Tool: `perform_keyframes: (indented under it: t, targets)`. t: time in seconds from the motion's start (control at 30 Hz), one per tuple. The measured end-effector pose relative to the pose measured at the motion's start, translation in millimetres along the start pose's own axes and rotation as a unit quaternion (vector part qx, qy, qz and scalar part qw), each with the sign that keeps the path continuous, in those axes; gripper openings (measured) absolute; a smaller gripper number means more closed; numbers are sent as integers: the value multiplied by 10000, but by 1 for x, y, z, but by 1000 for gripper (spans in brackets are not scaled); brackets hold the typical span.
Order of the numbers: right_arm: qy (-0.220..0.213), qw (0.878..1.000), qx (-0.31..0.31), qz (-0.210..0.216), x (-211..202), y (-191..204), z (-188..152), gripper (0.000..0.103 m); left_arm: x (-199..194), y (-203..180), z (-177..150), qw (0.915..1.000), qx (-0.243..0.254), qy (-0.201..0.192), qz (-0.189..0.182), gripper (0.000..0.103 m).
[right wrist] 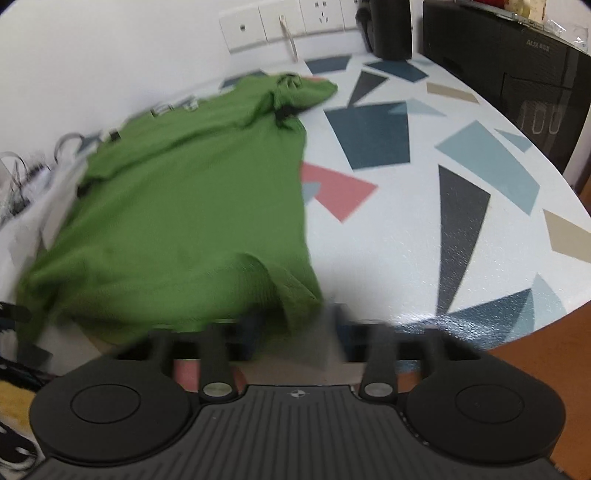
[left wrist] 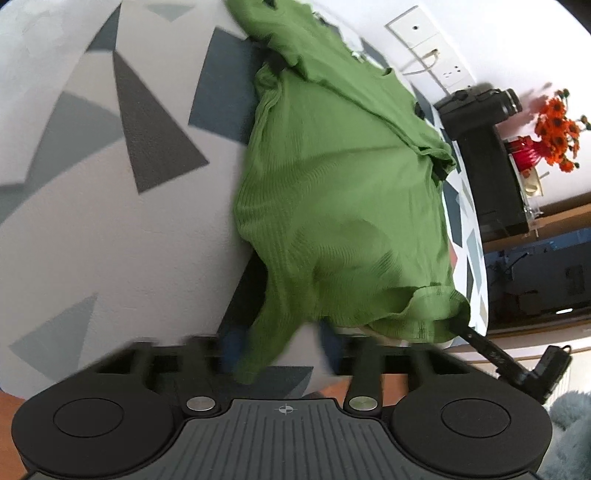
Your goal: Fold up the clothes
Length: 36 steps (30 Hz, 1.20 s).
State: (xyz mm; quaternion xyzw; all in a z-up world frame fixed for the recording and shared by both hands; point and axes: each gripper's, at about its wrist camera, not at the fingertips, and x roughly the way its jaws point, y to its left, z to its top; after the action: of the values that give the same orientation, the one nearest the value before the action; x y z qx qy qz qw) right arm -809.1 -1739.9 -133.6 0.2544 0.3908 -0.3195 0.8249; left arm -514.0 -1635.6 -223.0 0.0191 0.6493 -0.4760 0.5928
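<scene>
A green ribbed shirt (left wrist: pixel 343 192) lies spread on a round table (left wrist: pixel 92 229) whose white top is printed with grey, blue and pink shapes. Its near hem is lifted off the surface at both corners.

In the left wrist view, the left tongs (left wrist: pixel 280 354) pinch one hem corner, the cloth drawn into a narrow strip that runs down between the blurred fingers. This view alone shows the other tongs' black finger reaching into the far hem corner, and beyond the table a black appliance (left wrist: pixel 487 158) and orange flowers (left wrist: pixel 557 129) in a red vase.

In the right wrist view, the right tongs (right wrist: pixel 295 325) hold the opposite hem corner, the cloth folding over just ahead of the fingers; motion blur hides how tightly they are pressed. Only here do the pink patch (right wrist: pixel 340 192) beside the shirt and the wall sockets (right wrist: pixel 288 22) above its collar end appear.
</scene>
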Motion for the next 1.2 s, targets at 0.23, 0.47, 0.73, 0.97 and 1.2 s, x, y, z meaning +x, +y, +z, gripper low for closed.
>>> perform_keyframes:
  t: [0.23, 0.47, 0.73, 0.97, 1.2]
  targets:
    - [-1239, 9891, 181, -771, -42, -24, 10, 6, -1, 9, -2, 9991, -271, 133, -283, 6]
    - [-331, 9954, -73, -896, -28, -36, -25, 11, 5, 11, -8, 9988, -273, 333, -231, 26]
    - [-572, 9965, 177, -586, -45, -38, -36, 58, 5, 2, -1, 9992, -187, 208, -287, 46]
    - [-475, 9984, 67, -313, -13, -28, -11, 63, 20, -9, 2, 9996, -226, 139, -104, 16]
    - [-107, 9999, -53, 89, 1, -20, -1, 8, -4, -14, -3, 9988, -173, -445, -136, 6]
